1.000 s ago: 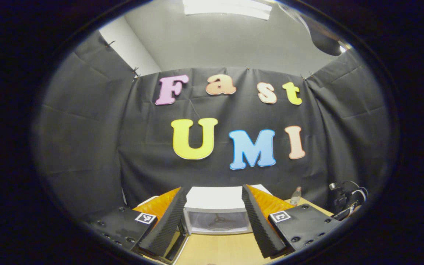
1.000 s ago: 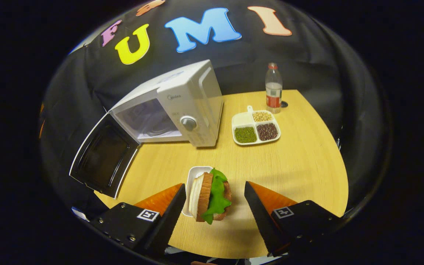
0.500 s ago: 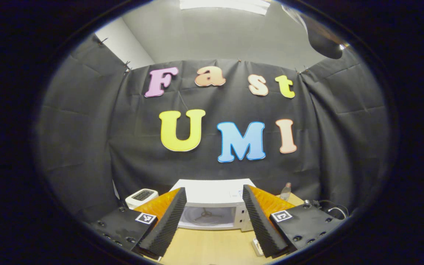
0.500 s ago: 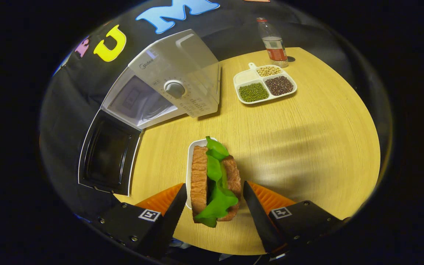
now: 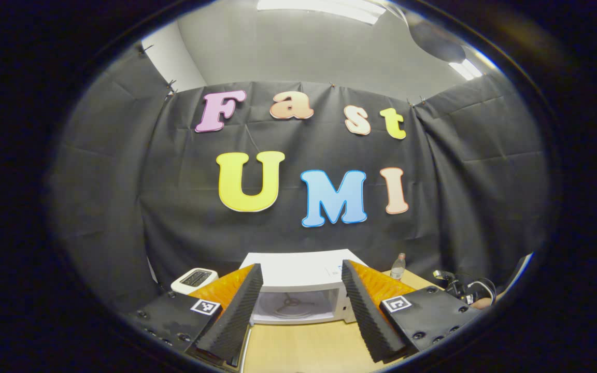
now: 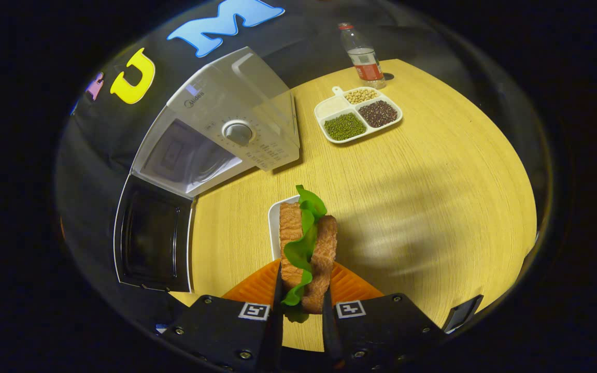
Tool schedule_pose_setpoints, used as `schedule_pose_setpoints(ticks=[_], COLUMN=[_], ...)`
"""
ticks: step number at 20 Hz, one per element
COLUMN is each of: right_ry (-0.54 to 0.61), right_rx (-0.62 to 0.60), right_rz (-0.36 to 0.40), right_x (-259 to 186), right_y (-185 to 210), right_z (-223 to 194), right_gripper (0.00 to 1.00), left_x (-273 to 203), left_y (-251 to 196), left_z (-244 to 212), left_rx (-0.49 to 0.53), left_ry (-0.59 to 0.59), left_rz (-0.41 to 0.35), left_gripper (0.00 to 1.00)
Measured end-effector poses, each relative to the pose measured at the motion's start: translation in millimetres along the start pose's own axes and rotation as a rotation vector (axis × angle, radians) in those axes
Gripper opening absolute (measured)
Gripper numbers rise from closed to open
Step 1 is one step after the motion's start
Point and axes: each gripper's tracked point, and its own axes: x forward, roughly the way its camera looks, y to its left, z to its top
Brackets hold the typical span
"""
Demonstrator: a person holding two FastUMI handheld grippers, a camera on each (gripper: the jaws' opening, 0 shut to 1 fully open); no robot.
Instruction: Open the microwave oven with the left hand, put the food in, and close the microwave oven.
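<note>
The microwave oven (image 6: 226, 140) stands with its door (image 6: 153, 235) swung fully open, so the first step of my task looks done; loading the food and shutting the door are both left, as I judge it. My right claw (image 6: 301, 305) is pinching the sandwich (image 6: 306, 248), one finger pressed against each bread face, with the green lettuce leaf sticking out between the slices. The sandwich sits at the near end of its small white tray (image 6: 273, 228) on the tabletop (image 6: 433, 197) (whether it has lifted clear of the tray I cannot tell). From this claw the open cavity lies ahead and to the left, well apart, with bare tabletop between. A divided dish of beans (image 6: 358, 113) and a water bottle (image 6: 363, 54) stand farther off to the right of the oven, out of the path.

My left claw (image 5: 301, 305) hangs spread and empty, facing the oven's open cavity (image 5: 296, 305) head-on from some way back, the turntable hub visible between its fingers. It touches nothing, and I reckon it is placed to take the door once the food is inside.
</note>
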Motion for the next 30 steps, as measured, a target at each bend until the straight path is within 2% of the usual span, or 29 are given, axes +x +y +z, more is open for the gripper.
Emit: schedule_pose_setpoints(ticks=[2,7,9,10,11,14,16,17,18,21,24,27,30], right_ry=[-0.046,-0.169,-0.214,-0.223,-0.231,-0.236,-0.247,-0.257,-0.267,-0.315,-0.331,-0.371,-0.461], right_rx=[0.034,0.138,0.176,0.195,0.218,0.293,0.321,0.331,0.35,0.447,0.462,0.511,0.623], right_rz=[0.012,0.122,0.198,0.231,0.258,0.334,0.328,0.324,0.329,0.346,0.282,0.282,0.269], right_x=[-13.4,-38.5,-42.6,-43.7,-41.9,-31.8,-18.8,-10.8,-2.4,26.1,66.7,101.8,137.0], right_y=[15.4,77.0,108.7,122.5,134.8,171.6,185.4,192.9,201.7,224.8,235.7,251.5,257.8], right_z=[5.8,18.8,23.1,22.3,23.6,26.3,31.5,35.8,39.3,56.0,65.0,80.1,105.3], right_gripper=[0.32,0.31,0.32,0.36,0.32,0.31,0.32,0.32,0.32,0.32,0.32,0.32,0.33], left_x=[-1.6,-10.6,-15.1,-18.9,-21.4,-30.7,-37.0,-39.5,-43.8,-52.0,-63.4,-70.8,-76.6], left_y=[18.6,64.6,82.5,92.9,101.7,133.5,151.8,160.9,168.5,193.4,218.2,244.5,269.8], left_z=[-1.3,3.5,5.0,5.1,6.3,9.1,13.3,14.5,10.3,0.4,-9.0,-17.2,-26.6], left_rx=[-0.008,-0.025,-0.032,-0.033,-0.034,-0.013,-0.008,-0.01,-0.011,-0.02,-0.022,-0.019,-0.028], left_ry=[-0.005,-0.019,-0.029,-0.034,-0.041,-0.047,-0.055,-0.057,-0.054,-0.032,-0.019,0.003,0.025], left_rz=[-0.016,-0.047,-0.053,-0.053,-0.052,-0.02,0.003,0.015,0.028,0.068,0.111,0.159,0.204], left_gripper=[1.0,1.0,1.0,1.0,1.0,0.97,0.95,1.0,0.97,1.0,1.0,0.99,1.0])
